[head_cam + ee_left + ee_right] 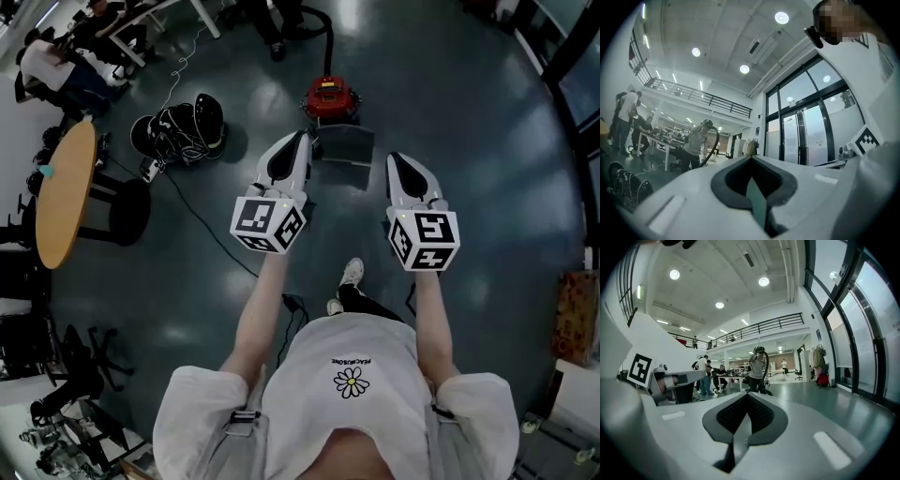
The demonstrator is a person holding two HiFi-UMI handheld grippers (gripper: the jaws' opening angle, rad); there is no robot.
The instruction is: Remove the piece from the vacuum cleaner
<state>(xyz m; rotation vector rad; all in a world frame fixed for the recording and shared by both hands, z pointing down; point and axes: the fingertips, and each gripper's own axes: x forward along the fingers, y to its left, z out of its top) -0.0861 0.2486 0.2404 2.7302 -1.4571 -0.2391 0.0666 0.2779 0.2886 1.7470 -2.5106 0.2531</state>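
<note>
A small red vacuum cleaner [329, 96] stands on the dark floor ahead of me. Its black hose [323, 28] rises to a person standing behind it. A grey rectangular part [343, 145] lies on the floor just in front of the vacuum. My left gripper [298, 141] and right gripper [397, 161] are held side by side in the air, well short of the vacuum and pointing towards it. Both are shut, and nothing sits between the jaws of the left gripper [751, 160] or the right gripper [747, 398]. The person with the hose [758, 365] shows far off.
A round wooden table [64, 195] and a black stool [127, 212] stand at the left. A heap of black gear [180, 127] lies near them, and a cable [208, 231] runs across the floor. People sit at desks [66, 56] far left. Glass doors [806, 133] line one side.
</note>
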